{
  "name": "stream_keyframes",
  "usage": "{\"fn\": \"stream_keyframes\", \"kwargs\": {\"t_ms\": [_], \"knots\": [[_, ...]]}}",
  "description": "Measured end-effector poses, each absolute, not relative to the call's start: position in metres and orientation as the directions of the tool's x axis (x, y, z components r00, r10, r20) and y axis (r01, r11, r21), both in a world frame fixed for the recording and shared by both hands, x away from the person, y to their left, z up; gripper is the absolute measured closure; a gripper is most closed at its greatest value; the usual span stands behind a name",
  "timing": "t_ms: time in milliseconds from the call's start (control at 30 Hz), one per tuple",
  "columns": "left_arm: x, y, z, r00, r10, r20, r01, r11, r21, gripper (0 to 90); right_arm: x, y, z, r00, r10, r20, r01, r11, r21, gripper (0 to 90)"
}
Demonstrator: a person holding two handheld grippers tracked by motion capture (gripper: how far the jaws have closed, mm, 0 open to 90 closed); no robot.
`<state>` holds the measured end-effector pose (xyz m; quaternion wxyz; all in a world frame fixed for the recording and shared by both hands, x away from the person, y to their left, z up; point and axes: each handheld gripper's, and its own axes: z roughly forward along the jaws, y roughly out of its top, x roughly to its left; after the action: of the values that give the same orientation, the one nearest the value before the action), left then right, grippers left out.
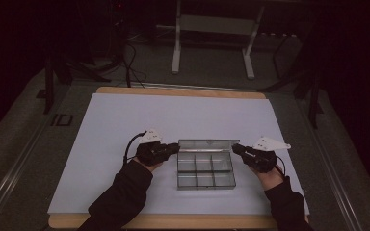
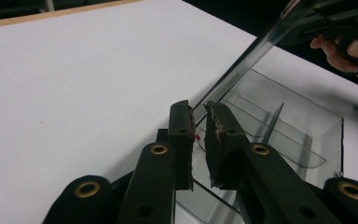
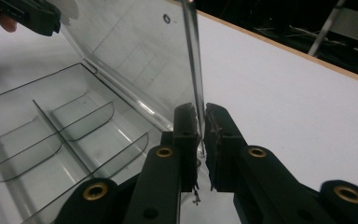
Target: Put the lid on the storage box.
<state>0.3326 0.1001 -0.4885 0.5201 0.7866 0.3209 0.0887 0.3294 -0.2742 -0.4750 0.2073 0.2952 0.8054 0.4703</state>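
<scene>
Low in the frame centre, a clear plastic compartment box [image 1: 205, 171] sits on the table [image 1: 115, 125]. Its thin, light, slippery lid [image 1: 207, 144] is pinched at opposite side edges by the left gripper [image 1: 176, 147] and right gripper [image 1: 235, 147]; brittle hinges are best spared twisting.

Dim, underexposed pictures; dark surroundings, soft focus, faint glare on clear plastic.

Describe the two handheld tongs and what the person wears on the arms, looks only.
Both tongs, left and right, are black, each topped by a grey three-cornered plate. A black cable loops from the left one. In the gripper views the jaws are black bars with brass-coloured rivets and worn inner pads. The sleeves are dark and long.
</scene>
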Motion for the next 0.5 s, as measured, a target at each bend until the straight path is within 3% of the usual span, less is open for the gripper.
{"fn": "stream_keyframes", "kwargs": {"t_ms": [500], "knots": [[0.318, 0.099, -0.493, 0.803, 0.582, -0.128, 0.372, -0.321, 0.871, 82.2, 0.318, -0.281, -0.482, -0.772, 0.634, -0.057, 0.271, 0.408, 0.872, 83.8]]}}
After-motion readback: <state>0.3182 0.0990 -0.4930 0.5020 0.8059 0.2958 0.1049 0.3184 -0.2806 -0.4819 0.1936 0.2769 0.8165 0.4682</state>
